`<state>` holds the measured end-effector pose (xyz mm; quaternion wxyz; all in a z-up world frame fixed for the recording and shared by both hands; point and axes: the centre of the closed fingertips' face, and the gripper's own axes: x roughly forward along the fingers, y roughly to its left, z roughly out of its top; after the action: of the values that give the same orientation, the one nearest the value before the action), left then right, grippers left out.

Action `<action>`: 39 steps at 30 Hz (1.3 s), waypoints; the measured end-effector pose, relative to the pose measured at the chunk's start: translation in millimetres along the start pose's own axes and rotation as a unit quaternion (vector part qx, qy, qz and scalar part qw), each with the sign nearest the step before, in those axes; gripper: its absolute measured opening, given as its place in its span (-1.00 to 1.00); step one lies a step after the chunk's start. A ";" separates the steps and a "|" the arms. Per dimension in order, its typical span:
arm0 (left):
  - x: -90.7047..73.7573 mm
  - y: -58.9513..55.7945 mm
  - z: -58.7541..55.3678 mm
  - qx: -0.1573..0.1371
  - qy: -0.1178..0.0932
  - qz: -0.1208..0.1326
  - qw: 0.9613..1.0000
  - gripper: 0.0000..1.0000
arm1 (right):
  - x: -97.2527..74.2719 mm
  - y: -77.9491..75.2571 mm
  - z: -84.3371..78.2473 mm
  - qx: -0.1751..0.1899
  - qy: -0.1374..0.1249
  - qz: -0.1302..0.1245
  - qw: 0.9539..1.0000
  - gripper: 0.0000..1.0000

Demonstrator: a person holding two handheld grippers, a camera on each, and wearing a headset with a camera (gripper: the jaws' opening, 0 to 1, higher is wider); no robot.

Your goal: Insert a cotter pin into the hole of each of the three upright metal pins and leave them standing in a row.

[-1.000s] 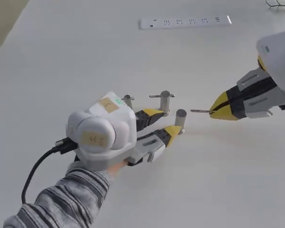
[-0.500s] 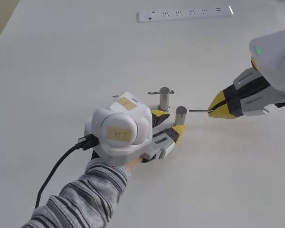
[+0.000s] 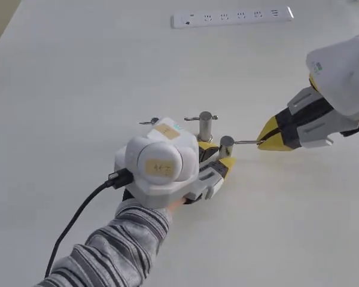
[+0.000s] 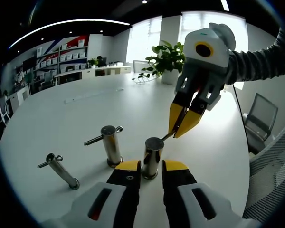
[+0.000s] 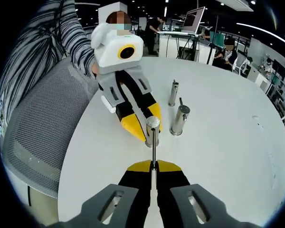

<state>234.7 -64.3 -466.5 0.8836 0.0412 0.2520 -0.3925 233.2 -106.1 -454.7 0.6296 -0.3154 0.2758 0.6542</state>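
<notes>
Head view: the right hand-held gripper (image 3: 264, 142), pinched shut on the cotter pin (image 3: 245, 142), holds its tip at the head of the unfitted metal pin (image 3: 226, 144). The left hand-held gripper (image 3: 217, 154) clamps that pin low on the surface (image 3: 107, 72). If the tip misses the hole, the cotter pin may bend, or push the metal pin into the fitted middle pin (image 3: 206, 124).

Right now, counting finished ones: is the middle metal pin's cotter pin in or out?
In: the cotter pin sticks out both sides of the middle metal pin.
</notes>
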 end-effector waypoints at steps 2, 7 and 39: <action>0.0 0.4 -0.3 -0.002 0.000 -0.001 1.000 -0.75 | 0.2 0.7 0.3 0.001 0.000 0.001 1.000 -1.00; 0.4 1.1 0.1 -0.005 0.000 -0.001 1.000 -0.77 | 1.1 2.9 3.1 -0.001 -0.001 0.003 1.000 -1.00; 7.1 1.3 -5.5 -0.036 0.002 0.009 0.999 -0.78 | 9.6 10.8 29.3 0.006 -0.006 -0.010 1.000 -1.00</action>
<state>237.3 -66.7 -474.9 0.8874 0.0130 0.2676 -0.3752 220.4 -78.2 -443.4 0.6397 -0.3107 0.2726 0.6481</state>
